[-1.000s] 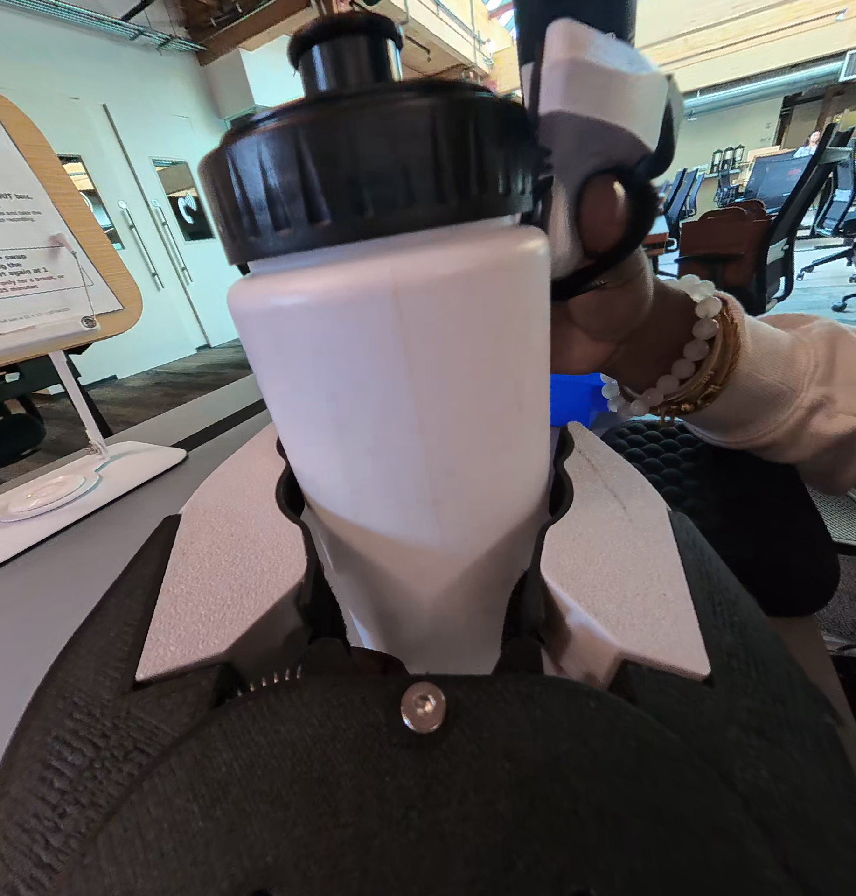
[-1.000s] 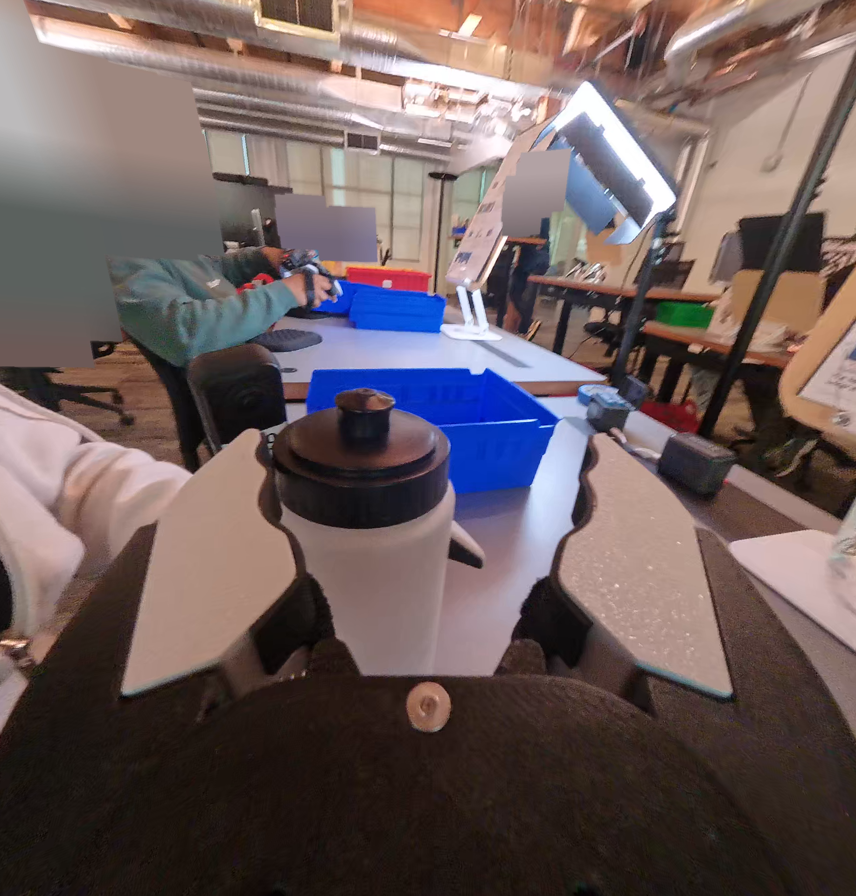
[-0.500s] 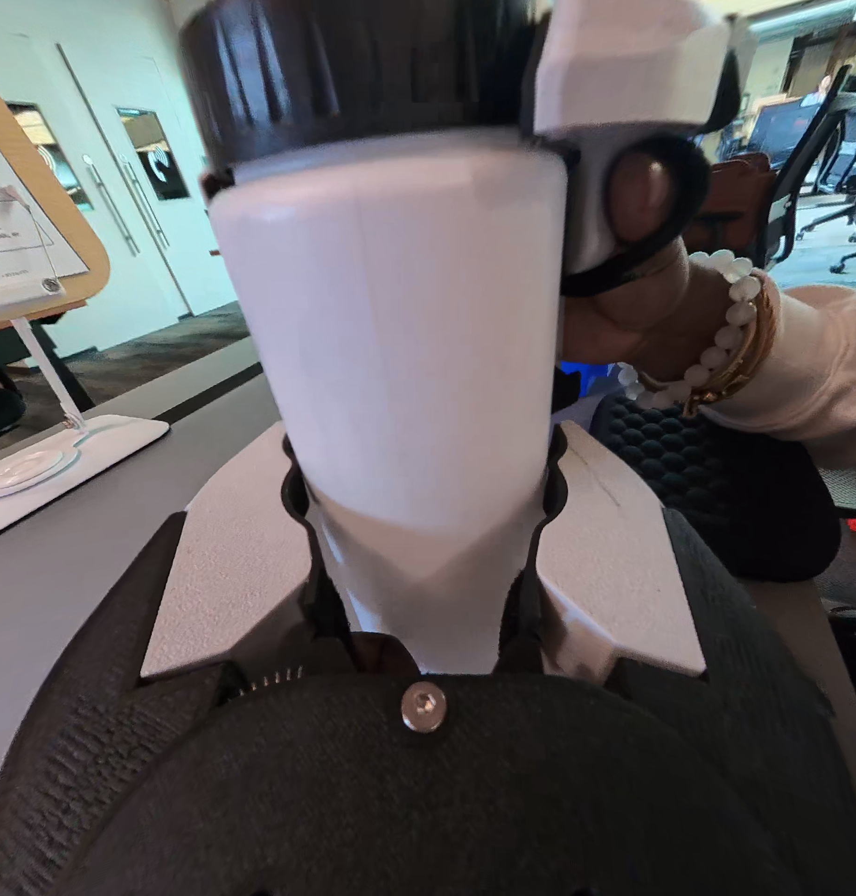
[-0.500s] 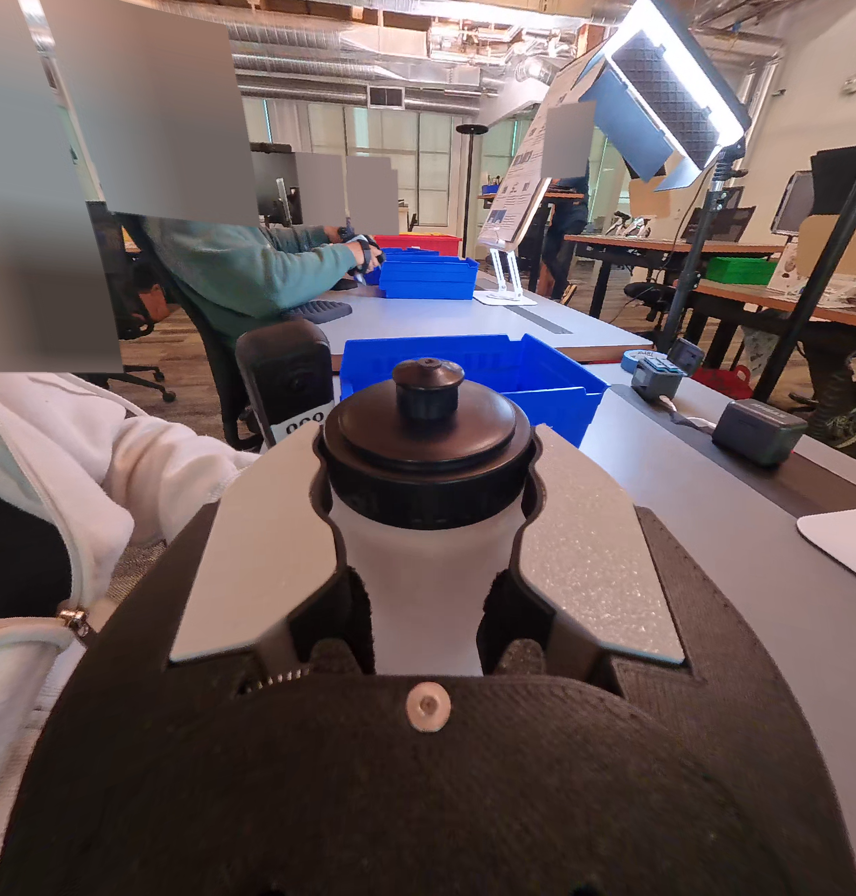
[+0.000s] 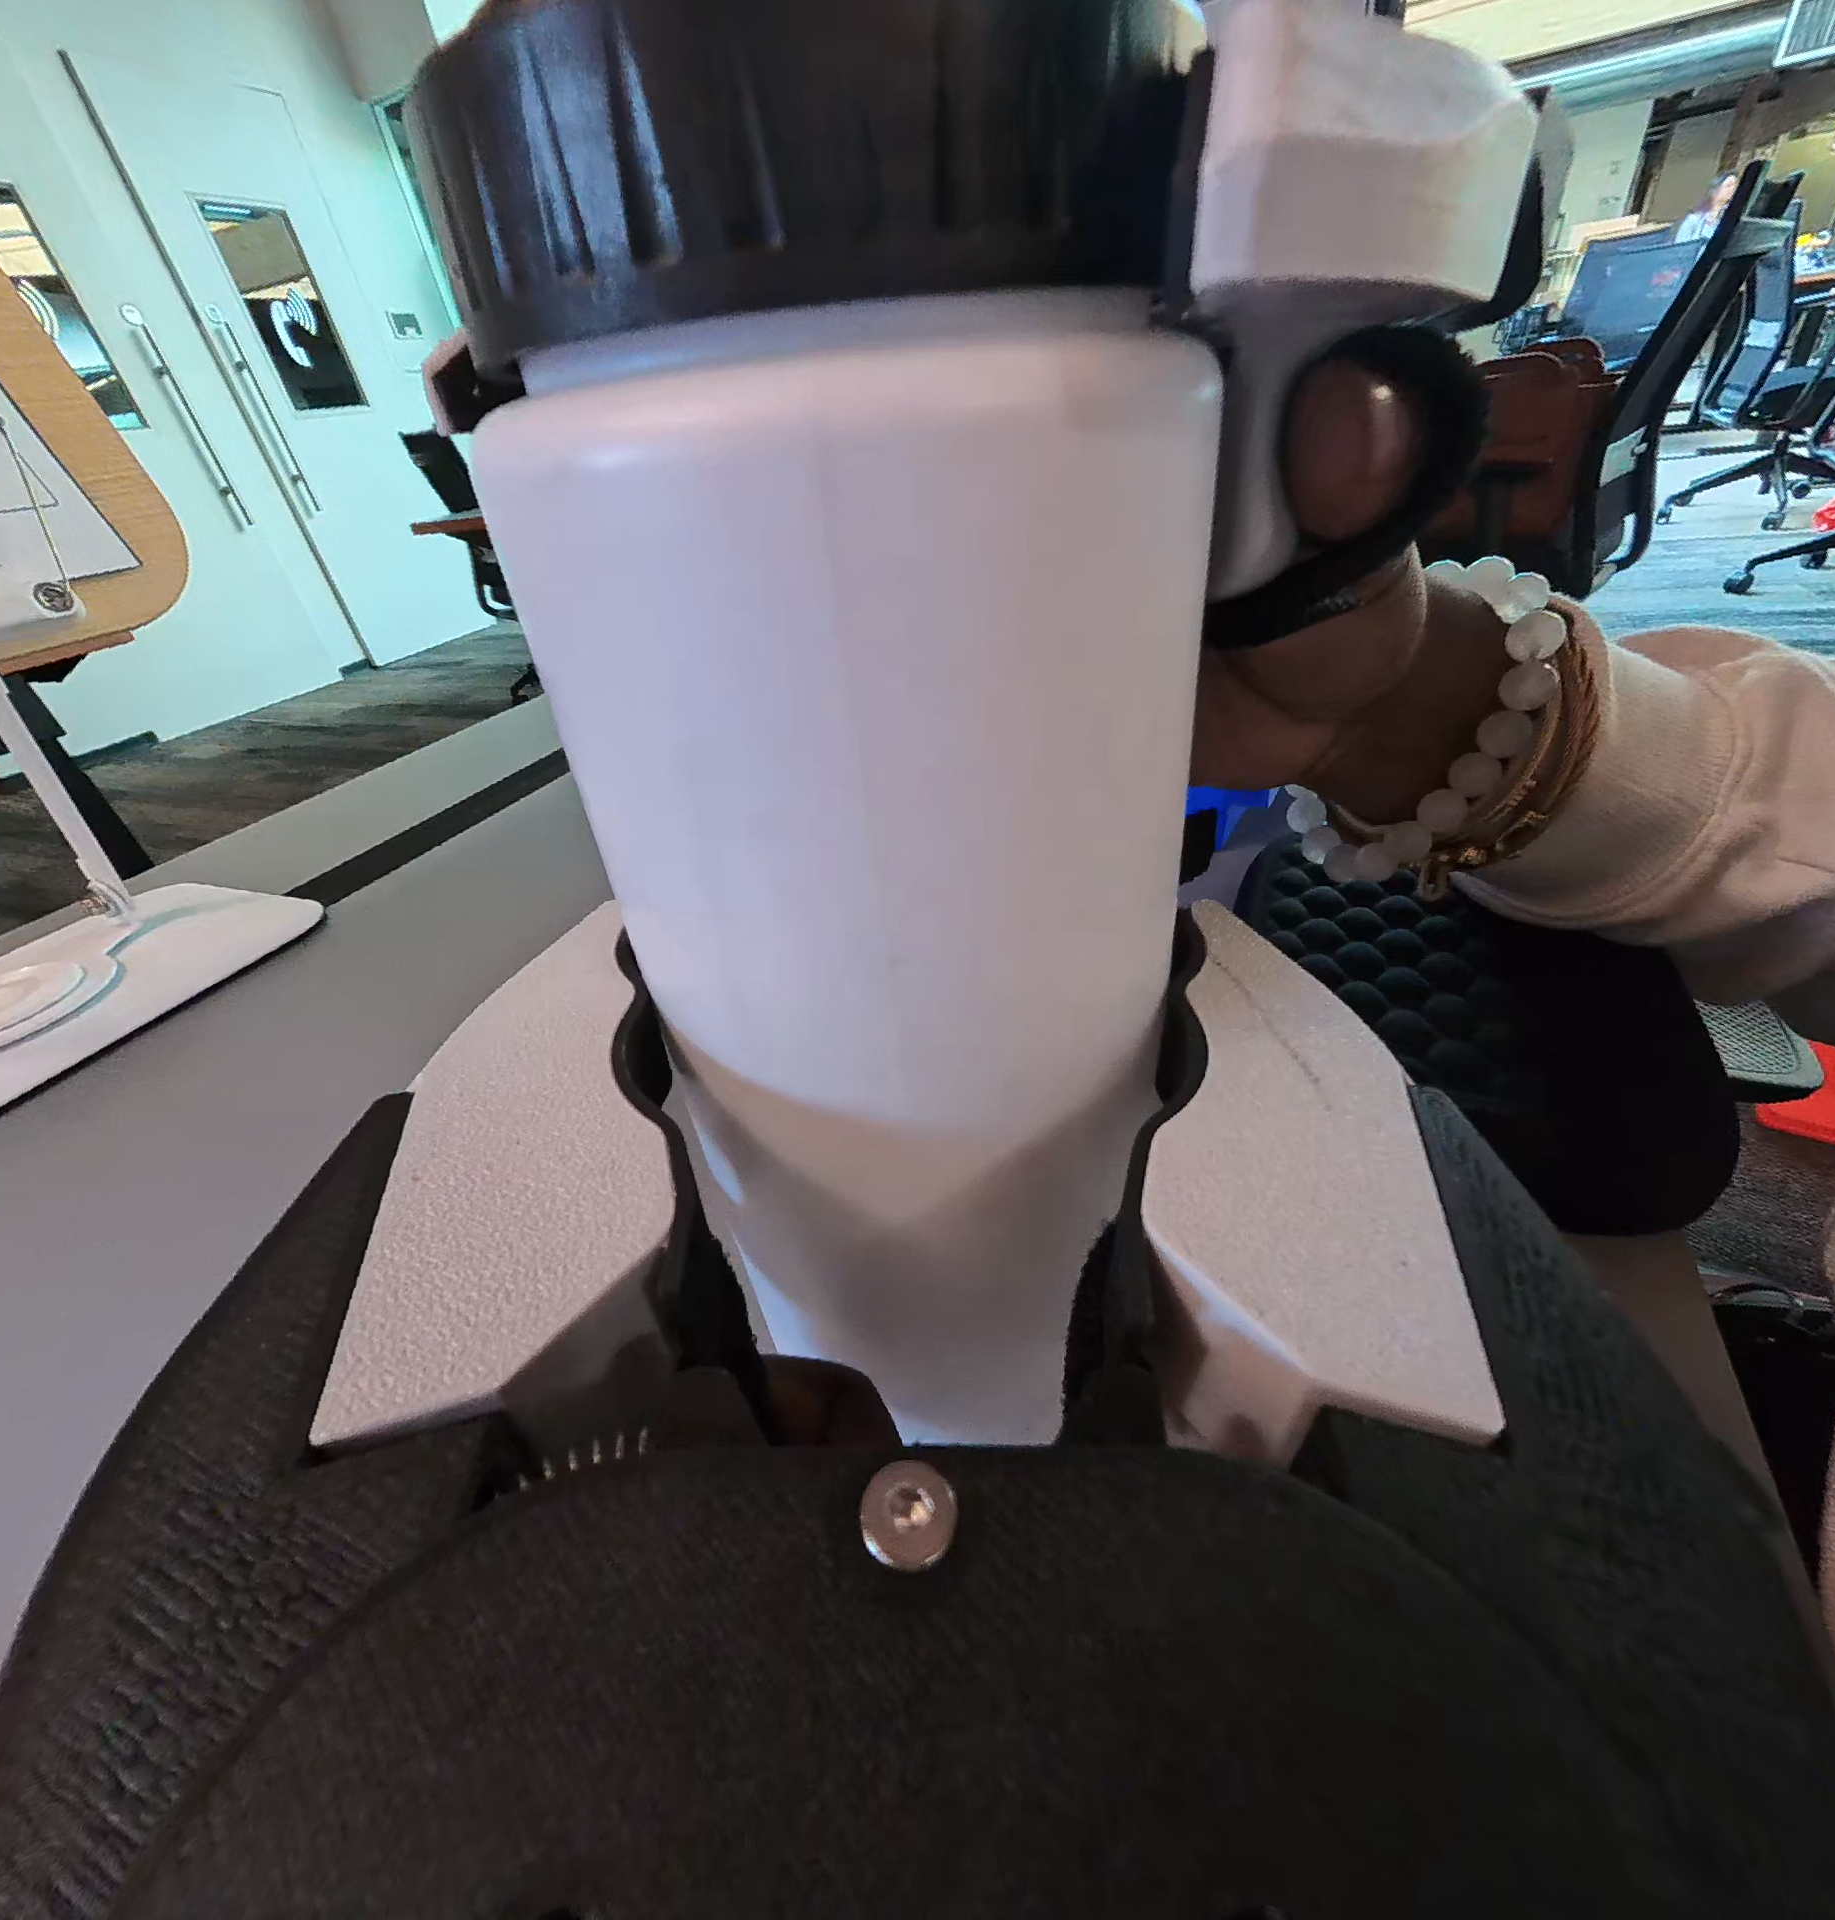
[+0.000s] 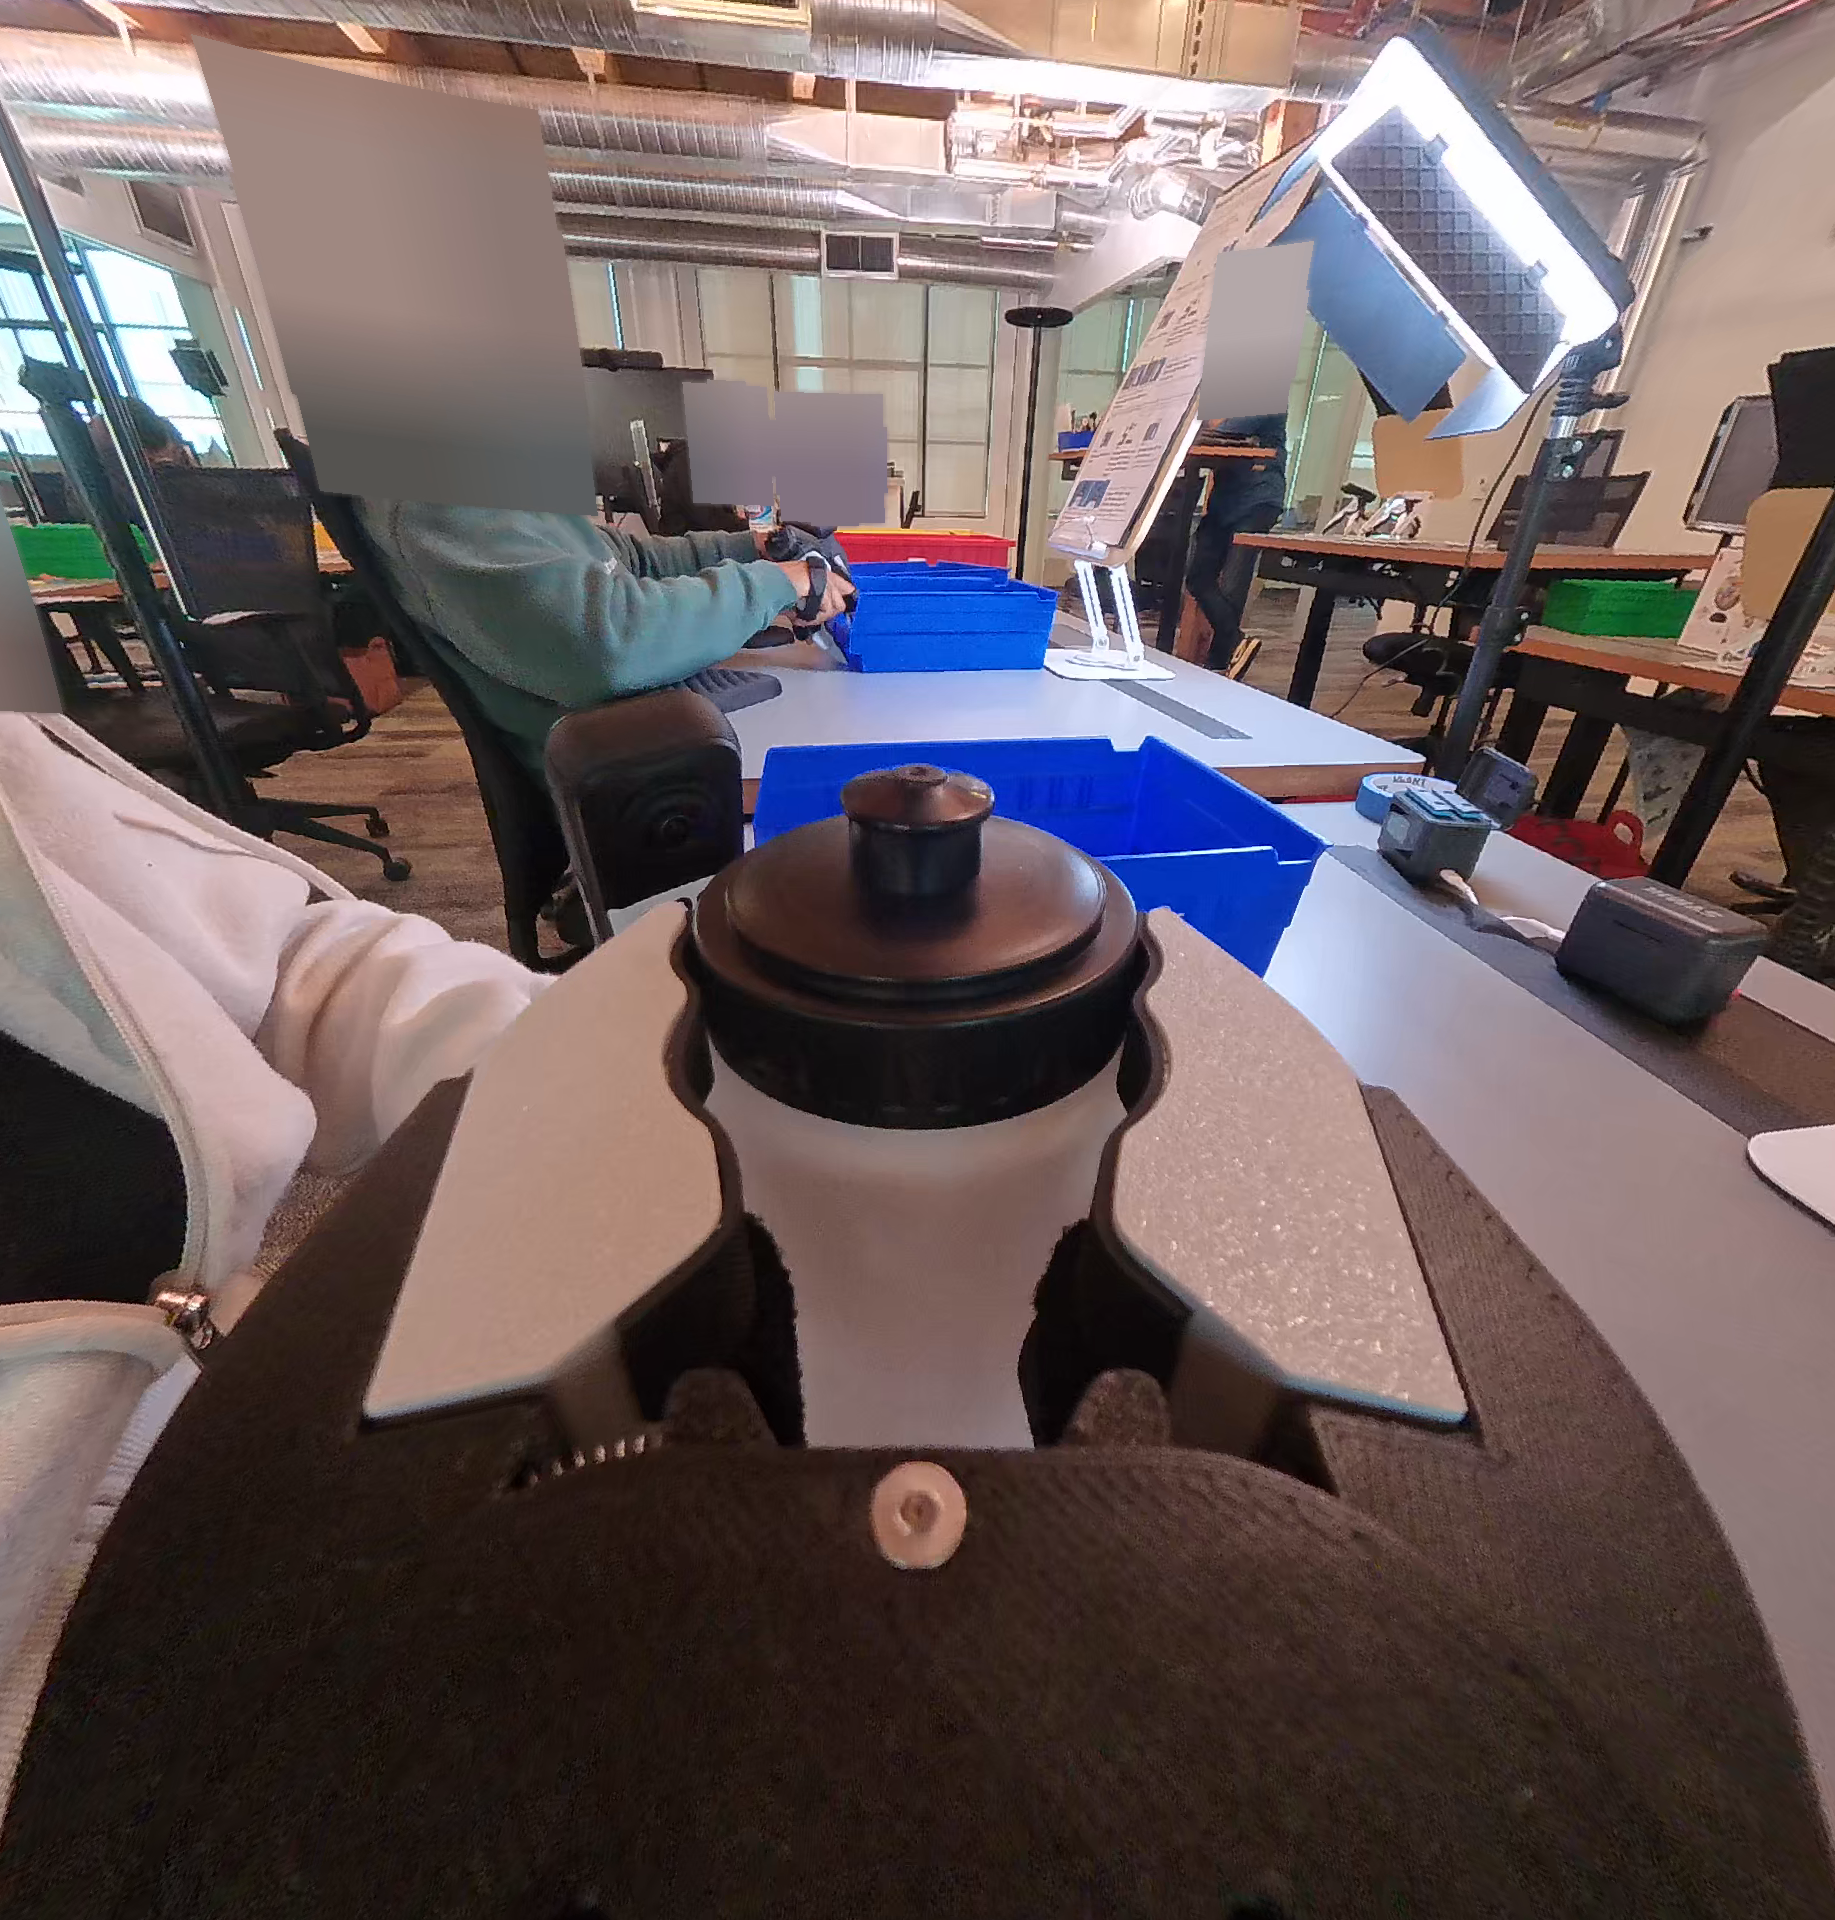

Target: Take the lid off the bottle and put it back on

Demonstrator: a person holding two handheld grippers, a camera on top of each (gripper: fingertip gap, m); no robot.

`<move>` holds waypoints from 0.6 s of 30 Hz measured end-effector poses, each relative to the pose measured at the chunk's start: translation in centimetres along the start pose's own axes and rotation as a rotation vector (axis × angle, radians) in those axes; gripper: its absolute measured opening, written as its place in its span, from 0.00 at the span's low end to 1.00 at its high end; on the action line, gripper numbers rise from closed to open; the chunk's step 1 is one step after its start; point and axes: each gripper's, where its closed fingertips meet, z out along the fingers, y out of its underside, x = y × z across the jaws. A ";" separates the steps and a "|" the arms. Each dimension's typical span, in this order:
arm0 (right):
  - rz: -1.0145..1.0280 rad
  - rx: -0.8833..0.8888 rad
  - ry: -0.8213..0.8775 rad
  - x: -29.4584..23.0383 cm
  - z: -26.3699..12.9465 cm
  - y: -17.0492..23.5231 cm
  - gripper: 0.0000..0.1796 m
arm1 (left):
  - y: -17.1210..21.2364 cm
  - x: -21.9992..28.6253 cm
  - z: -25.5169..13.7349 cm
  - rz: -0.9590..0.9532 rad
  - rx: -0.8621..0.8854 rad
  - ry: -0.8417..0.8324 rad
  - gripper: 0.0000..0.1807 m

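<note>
I have the white bottle [image 5: 871, 665] pinched low on its body by the left tongs [image 5: 897, 1049], filling the middle of the left wrist view, and held above the grey bench [image 5: 217, 1091]. Its black lid [image 6: 913, 987] sits dead centre in the right wrist view, on the bottle's neck, with the right tongs [image 6: 918, 1023] pressed in on its ribbed rim from both sides. In the left view that same lid [image 5: 809, 166] runs off the top edge, with a finger of the right tongs against its right side.

As I judge it, the step in hand is the twist that loosens the lid. To do it well I would keep the left tongs firm, so the body cannot spin with the cap, and turn the right tongs about the bottle's own axis, not levering sideways. The contact should stay on the ribs, below the spout [image 6: 915, 831]. I would lift only once the thread has run out; pulling sooner could jam it or drag the bottle from the lower hold.
</note>
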 end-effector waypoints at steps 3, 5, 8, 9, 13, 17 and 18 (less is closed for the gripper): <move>0.006 0.010 -0.030 -0.4 0.1 0.0 0.43 | 0.0 0.4 0.0 0.003 0.000 0.027 0.54; 0.020 0.033 -0.048 -0.6 0.1 -0.1 0.43 | 0.0 0.5 0.0 -0.002 0.000 0.037 0.54; 0.001 0.060 -0.065 -0.7 0.1 -0.2 0.43 | 0.0 0.4 -0.1 0.008 -0.007 0.021 0.54; -0.001 0.064 -0.063 -0.7 0.1 -0.3 0.46 | 0.0 0.4 0.0 0.009 -0.006 0.015 0.54; -0.001 0.079 -0.048 -0.7 0.0 -0.7 0.48 | 0.0 0.4 0.0 0.011 -0.006 0.011 0.54; -0.031 0.037 -0.032 -1.1 0.0 -0.7 0.43 | 0.0 0.9 -0.1 0.016 -0.033 0.042 0.53; -0.038 0.029 -0.049 -1.3 -0.1 -0.7 0.43 | -0.1 1.2 -0.2 0.004 -0.030 0.071 0.50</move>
